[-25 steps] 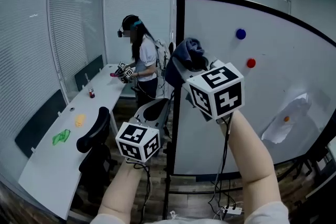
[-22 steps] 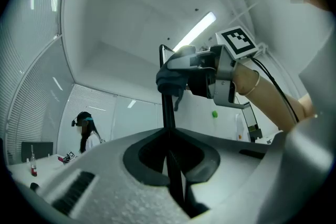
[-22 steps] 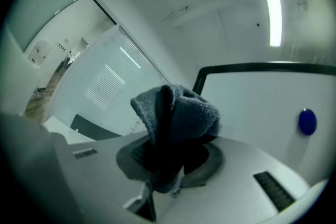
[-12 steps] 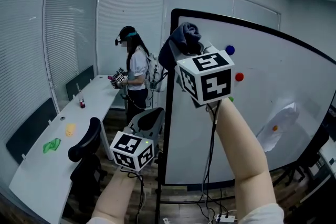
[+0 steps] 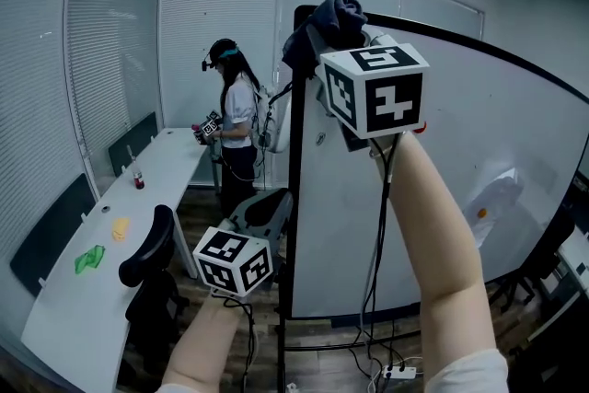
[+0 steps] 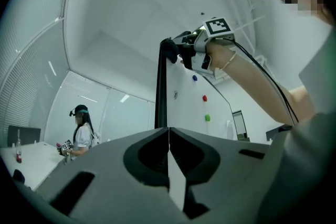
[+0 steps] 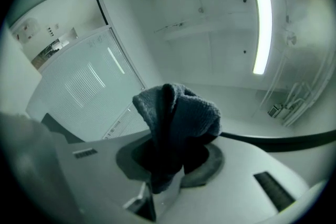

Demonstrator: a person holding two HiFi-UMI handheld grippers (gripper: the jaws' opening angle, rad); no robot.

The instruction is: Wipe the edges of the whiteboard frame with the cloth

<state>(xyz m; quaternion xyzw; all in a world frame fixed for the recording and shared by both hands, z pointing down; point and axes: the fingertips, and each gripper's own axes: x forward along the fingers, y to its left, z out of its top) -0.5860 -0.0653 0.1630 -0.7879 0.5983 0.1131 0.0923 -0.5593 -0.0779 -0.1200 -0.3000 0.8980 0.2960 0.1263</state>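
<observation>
Dark blue-grey terry, bunched into a loose wad, makes up the cloth (image 7: 176, 118). The right gripper (image 7: 170, 168) has its jaws pinched on the wad's lower end. The rest stands up out of them, its long axis running along the jaws and out past their tips, and the free end is folded over into a rounded hood.

In the head view that gripper is held high at the top centre of the picture, with its marker cube just below and right of the wad. The cloth sits at the upper left corner of the whiteboard frame (image 5: 294, 179), which is black, and the frame's left edge runs straight down the middle of the picture. The left gripper view shows the wad from below, capping the top of that black upright.

The left gripper (image 6: 169, 165) is low, at the lower centre of the head view. Its jaws are pressed together with nothing between them, and it points up toward the board.

Blue, red and green magnets (image 6: 205, 98) dot the white board (image 5: 479, 133). Along the left of the head view runs a long white table (image 5: 83, 308) with a black chair (image 5: 152, 248) beside it. Another person (image 5: 237, 120) stands at the table's far end, upper left.
</observation>
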